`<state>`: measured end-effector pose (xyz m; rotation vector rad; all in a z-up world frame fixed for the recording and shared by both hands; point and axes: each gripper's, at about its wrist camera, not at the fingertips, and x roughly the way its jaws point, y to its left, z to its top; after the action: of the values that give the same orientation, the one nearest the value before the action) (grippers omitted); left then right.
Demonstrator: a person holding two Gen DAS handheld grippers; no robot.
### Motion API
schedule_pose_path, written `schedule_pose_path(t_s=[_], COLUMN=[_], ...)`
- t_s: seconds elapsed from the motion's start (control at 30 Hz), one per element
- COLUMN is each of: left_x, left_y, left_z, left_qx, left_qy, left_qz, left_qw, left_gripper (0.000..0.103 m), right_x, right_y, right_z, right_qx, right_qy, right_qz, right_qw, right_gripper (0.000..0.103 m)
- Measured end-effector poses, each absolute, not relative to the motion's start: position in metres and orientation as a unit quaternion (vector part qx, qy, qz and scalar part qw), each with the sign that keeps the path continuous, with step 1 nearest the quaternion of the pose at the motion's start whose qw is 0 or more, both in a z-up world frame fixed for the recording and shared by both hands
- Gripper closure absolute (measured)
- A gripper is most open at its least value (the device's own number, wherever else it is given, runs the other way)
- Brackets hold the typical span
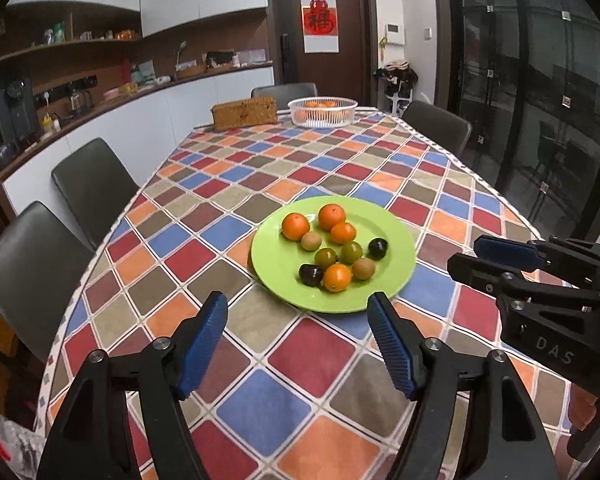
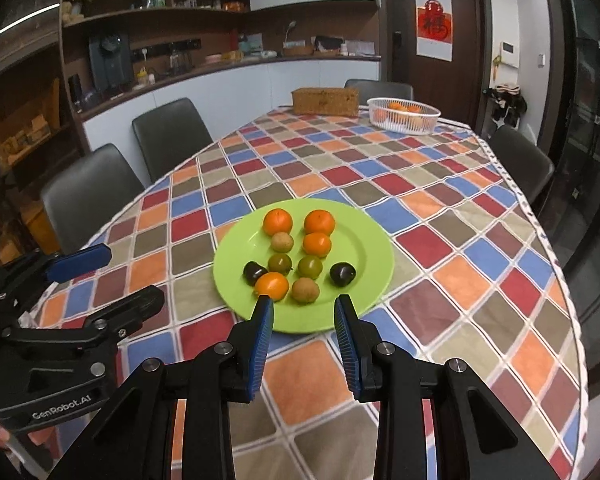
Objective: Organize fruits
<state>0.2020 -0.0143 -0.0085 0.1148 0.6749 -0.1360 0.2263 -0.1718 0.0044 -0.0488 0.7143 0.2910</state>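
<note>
currently green plate (image 1: 392, 240) with nine round fruits (image 1: 332, 252), no clear long axis, sits near the table's (image 1: 260, 400) near edge. left gripper (image 1: 300, 308) jaws wide apart and empty; right gripper (image 2: 304, 308) jaws narrowly apart, empty.

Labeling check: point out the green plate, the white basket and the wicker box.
green plate (image 1: 396, 240): left wrist view, bare right rim.
white basket (image 2: 404, 122): right wrist view, front slatted wall.
wicker box (image 1: 244, 114): left wrist view, front face.

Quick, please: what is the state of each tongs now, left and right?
Left tongs: open, holding nothing.
Right tongs: open with a narrower gap, holding nothing.
</note>
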Motion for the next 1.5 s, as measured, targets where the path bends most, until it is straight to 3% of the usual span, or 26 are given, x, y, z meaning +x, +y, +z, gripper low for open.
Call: schedule_pose_path(t_s=[0.23,0.33,0.53,0.63,0.9,1.5], left_x=[0.158,0.139,0.107,0.095,0.068,0.045], left_y=[-0.02,-0.024,-0.029,-0.028,-0.026,-0.028], left_z=[0.011,0.019,0.033,0.04,0.055,0.059], left_qx=[0.062,0.074,0.076,0.068,0.05,0.044], left_qy=[0.307,0.293,0.266,0.257,0.237,0.234], left_qz=[-0.068,-0.063,-0.057,-0.055,-0.055,-0.045], left_qw=[0.947,0.951,0.959,0.963,0.969,0.97], left_gripper=[0.018,0.013,0.008,0.006,0.0,0.0], right_x=[0.177,0.157,0.122,0.108,0.08,0.051], right_y=[-0.183,-0.19,-0.2,-0.203,-0.208,-0.211], right_z=[0.019,0.025,0.034,0.038,0.048,0.062], right_qx=[-0.011,-0.004,-0.005,-0.002,-0.006,-0.007], right_qy=[0.328,0.319,0.308,0.306,0.295,0.273], right_qz=[0.13,0.119,0.101,0.096,0.091,0.083], right_qw=[0.936,0.94,0.946,0.947,0.951,0.958], right_gripper=[0.061,0.051,0.05,0.044,0.044,0.044])
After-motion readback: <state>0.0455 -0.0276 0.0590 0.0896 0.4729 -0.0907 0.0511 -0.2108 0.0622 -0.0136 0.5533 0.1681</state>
